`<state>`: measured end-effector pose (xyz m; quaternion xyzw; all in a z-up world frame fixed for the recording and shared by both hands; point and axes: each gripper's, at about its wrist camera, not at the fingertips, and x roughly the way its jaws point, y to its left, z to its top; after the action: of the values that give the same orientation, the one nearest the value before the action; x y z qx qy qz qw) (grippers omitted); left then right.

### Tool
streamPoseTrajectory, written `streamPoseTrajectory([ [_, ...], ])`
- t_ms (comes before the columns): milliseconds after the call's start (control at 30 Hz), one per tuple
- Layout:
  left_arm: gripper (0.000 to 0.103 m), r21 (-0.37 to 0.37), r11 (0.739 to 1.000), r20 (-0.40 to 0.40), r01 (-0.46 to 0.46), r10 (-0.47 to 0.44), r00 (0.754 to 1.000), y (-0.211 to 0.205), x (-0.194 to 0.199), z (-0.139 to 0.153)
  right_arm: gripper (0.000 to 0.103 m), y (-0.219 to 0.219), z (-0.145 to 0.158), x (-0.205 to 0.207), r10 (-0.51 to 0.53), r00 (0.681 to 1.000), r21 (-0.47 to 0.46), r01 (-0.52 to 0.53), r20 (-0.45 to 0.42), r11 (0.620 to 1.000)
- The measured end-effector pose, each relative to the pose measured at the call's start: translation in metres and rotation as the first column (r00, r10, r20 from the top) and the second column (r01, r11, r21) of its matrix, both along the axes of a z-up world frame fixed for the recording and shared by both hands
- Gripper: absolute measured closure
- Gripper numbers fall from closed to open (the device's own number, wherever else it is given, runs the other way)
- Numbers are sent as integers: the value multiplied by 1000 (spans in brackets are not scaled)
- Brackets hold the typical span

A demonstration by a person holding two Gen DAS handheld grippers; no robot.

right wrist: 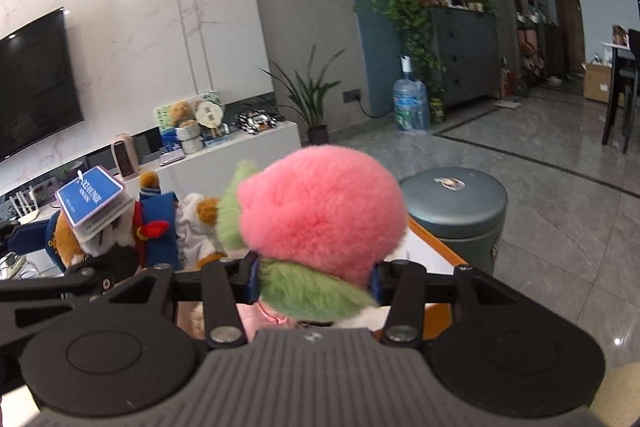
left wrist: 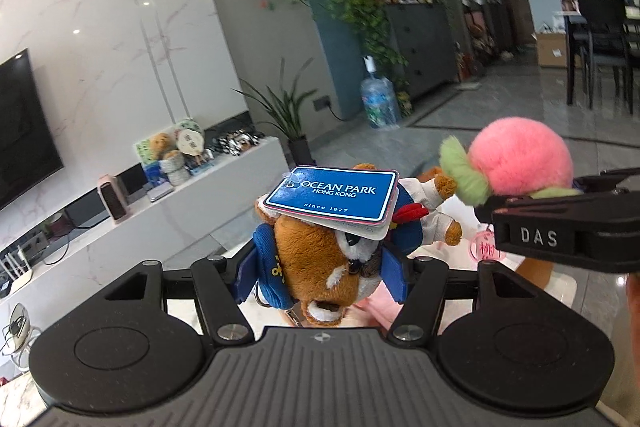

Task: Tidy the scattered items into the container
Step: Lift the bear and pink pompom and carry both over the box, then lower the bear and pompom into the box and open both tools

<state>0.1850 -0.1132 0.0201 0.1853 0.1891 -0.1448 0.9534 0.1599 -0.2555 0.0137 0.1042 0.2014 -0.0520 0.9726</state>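
Left gripper (left wrist: 320, 267) is clamping the brown plush toy (left wrist: 316, 259); right gripper (right wrist: 316, 279) is clamping the pink peach plush (right wrist: 320, 215), just right of it; the container is lying unseen below.

Both rigs are built the same: matte black linkage arms pinned with silver screws, two round black discs, and a ribbed grey housing. Blue pads (left wrist: 394, 277) line the fingers. "DAS" is printed in white on the right gripper (left wrist: 560, 223).

plush bear (left wrist: 316, 259): brown short-pile cloth
tag (left wrist: 334, 197): glossy blue card
peach toy (right wrist: 320, 215): fluffy pink fur
floor (right wrist: 560, 195): glossy tile
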Motion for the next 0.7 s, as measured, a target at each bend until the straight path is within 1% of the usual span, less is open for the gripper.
streamPoseTrajectory([
  [267,31,54,998,-91,29,-24,996,-25,14,-33,53,-24,-22,26,-1,999,29,2,-45,1000],
  [567,31,90,995,-205,30,-11,979,-30,27,-62,53,-39,-47,51,11,994,61,-4,-111,998],
  [700,30,90,995,-223,41,-20,975,-28,28,-67,53,-39,-54,57,26,989,80,-15,-148,997],
])
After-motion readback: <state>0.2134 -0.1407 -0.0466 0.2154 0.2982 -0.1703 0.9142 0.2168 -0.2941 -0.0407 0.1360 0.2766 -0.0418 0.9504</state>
